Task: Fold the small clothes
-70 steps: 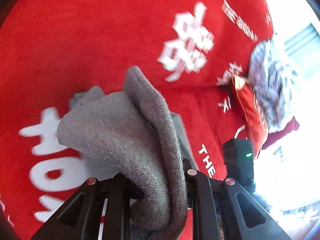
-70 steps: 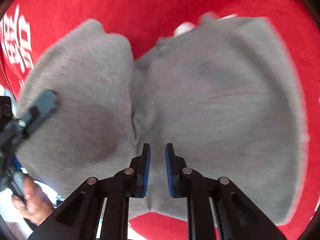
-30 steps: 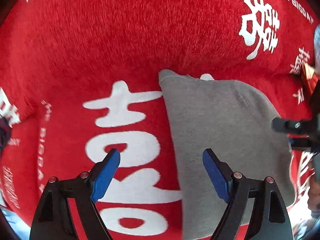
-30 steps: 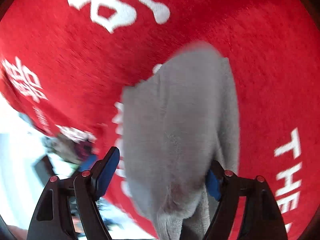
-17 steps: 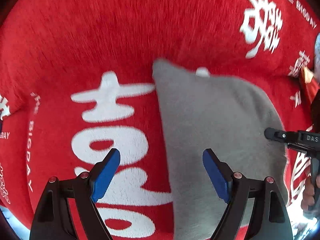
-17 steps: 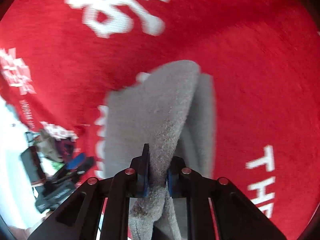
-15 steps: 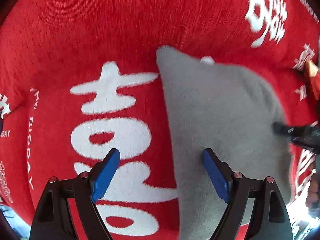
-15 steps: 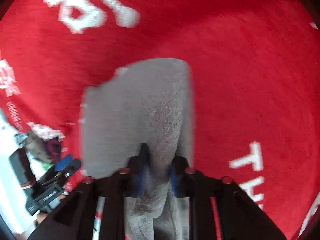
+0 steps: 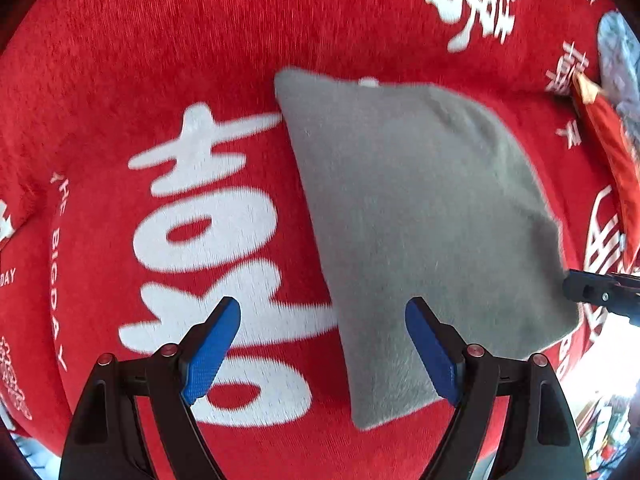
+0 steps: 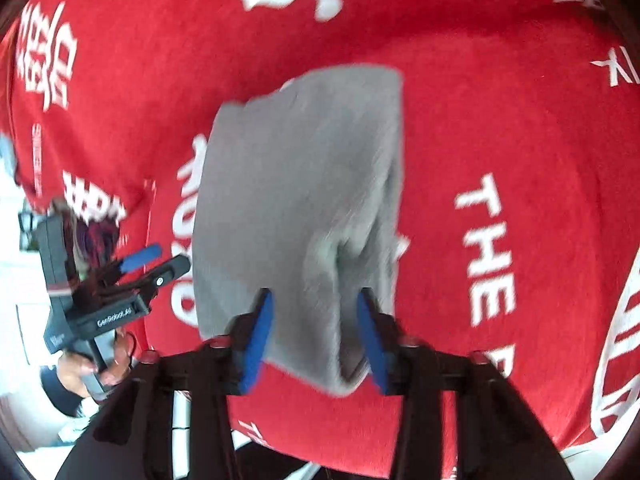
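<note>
Grey cloth (image 9: 420, 220): folded once, flat on the red blanket (image 9: 160, 60), mid-fold.
Your left tool (image 9: 322, 308) is spread and empty; your right tool (image 10: 314, 300) stands apart around the cloth's near edge. Next, you probably pinch and fold over.

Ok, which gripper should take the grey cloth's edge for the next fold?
Right, probably. The right gripper has the near edge of the grey cloth bunched between its part-open pads. The left gripper is wide open, straddling the cloth's side edge, one pad over the bare red blanket.
</note>
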A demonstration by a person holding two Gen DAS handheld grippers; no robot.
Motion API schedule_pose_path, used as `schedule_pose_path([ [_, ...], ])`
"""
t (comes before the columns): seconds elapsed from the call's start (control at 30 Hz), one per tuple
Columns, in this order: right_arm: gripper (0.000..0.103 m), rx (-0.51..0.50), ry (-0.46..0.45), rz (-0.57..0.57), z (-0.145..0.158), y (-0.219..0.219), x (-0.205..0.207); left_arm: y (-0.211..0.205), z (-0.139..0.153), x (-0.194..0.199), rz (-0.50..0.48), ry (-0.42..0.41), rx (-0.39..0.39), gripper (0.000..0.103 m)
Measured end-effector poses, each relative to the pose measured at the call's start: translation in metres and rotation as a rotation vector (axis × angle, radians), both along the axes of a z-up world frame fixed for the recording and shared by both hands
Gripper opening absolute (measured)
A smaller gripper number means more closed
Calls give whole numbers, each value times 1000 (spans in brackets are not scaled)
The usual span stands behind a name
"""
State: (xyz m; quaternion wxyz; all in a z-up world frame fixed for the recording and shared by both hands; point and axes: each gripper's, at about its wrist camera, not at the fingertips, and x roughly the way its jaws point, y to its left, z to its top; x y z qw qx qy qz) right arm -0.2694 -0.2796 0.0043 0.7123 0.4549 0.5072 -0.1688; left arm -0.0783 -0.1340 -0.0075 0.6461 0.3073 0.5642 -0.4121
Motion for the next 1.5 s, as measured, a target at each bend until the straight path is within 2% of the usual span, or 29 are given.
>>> schedule_pose_path([
  [0.1, 6, -33, 74, -16, -18, 3, -6, 8, -22, -8, 10, 18, 40, 85],
  [0.17, 6, 1, 103, -50, -38, -1, -16, 14, -34, -11, 22, 29, 58, 86],
  [0.2, 6, 23, 89, -72, -48, -3, -21, 16, -35, -11, 27, 32, 56, 86],
  [0.27, 4, 12, 66, -68, -47, -4, -24, 17, -33, -12, 34, 28, 54, 86],
  [0.43, 5, -20, 107, -43, -37, 5, -23, 17, -28, -12, 40, 31, 80, 86],
  [0.53, 16, 4, 129, -82, -33, 5, -29, 18, -23, -14, 46, 21, 92, 86],
  [0.6, 29, 14, 150, -103, -31, 5, -35, 19, -19, -18, 47, 11, 110, 86],
  [0.87, 56, 39, 175, -135, -15, 3, -53, 15, -3, -27, 53, -14, 144, 86],
  [1.03, 57, 69, 164, -144, -15, 3, -54, 15, 7, -27, 77, -12, 141, 86],
  [1.2, 64, 75, 153, -140, -12, 0, -55, 10, 13, -32, 91, -11, 157, 86],
  [1.33, 66, 74, 140, -138, -8, -4, -53, 11, 3, -23, 115, 21, 151, 86],
  [1.4, 75, 78, 132, -141, -9, -7, -51, 11, 4, -23, 126, 34, 139, 86],
  [1.43, 77, 82, 126, -144, -9, -8, -51, 11, 4, -22, 130, 38, 135, 88],
  [1.5, 78, 90, 114, -149, -9, -10, -50, 10, 5, -22, 145, 38, 134, 103],
])
